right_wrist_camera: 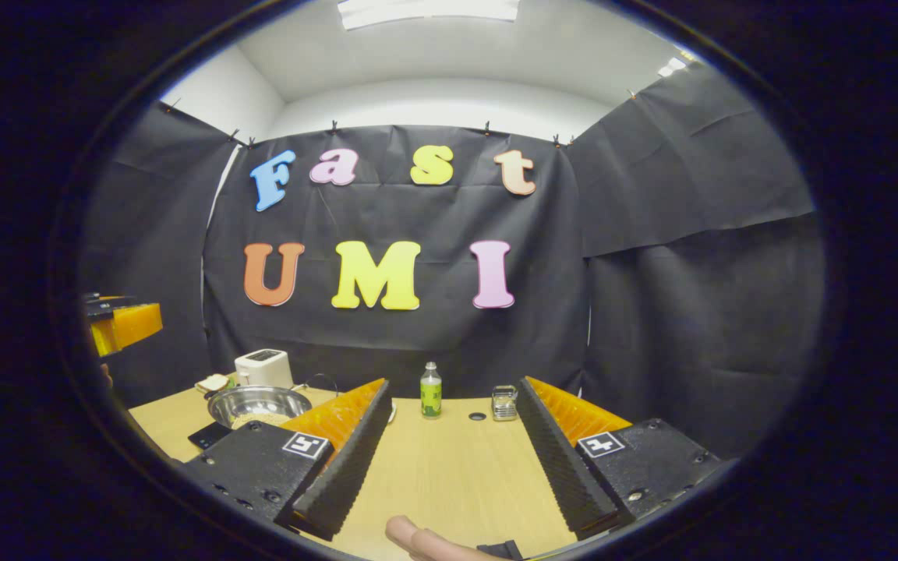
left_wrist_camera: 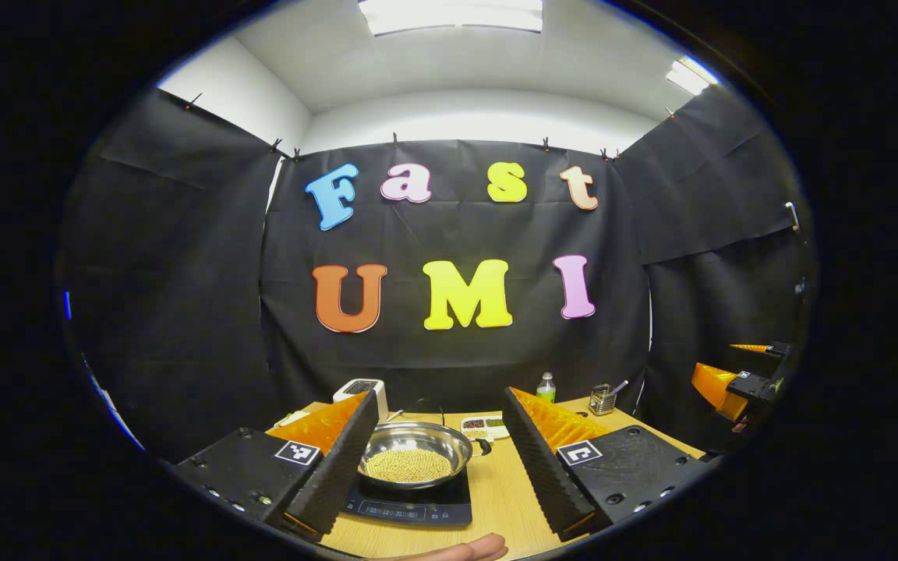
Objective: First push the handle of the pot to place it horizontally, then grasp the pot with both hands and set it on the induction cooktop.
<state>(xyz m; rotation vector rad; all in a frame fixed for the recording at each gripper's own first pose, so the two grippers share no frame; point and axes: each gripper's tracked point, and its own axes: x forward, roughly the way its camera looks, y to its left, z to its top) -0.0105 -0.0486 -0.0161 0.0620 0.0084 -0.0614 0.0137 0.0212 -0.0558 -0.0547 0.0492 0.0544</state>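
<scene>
The shiny steel pot of pale beans point(left_wrist_camera: 415, 452) sits on the flat black induction cooktop point(left_wrist_camera: 410, 508), lower centre of the left gripper view; left tool point(left_wrist_camera: 441, 456) and right tool point(right_wrist_camera: 453, 460) both gape wide, holding nothing; placement looks finished, so next is only withdrawing above the wooden table point(right_wrist_camera: 449, 475)

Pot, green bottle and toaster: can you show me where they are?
pot point(left_wrist_camera: 415, 440): left gripper view, on its shiny inner wall above the beans.
green bottle point(right_wrist_camera: 431, 399): right gripper view, on its label.
toaster point(right_wrist_camera: 263, 368): right gripper view, on its white front.
</scene>
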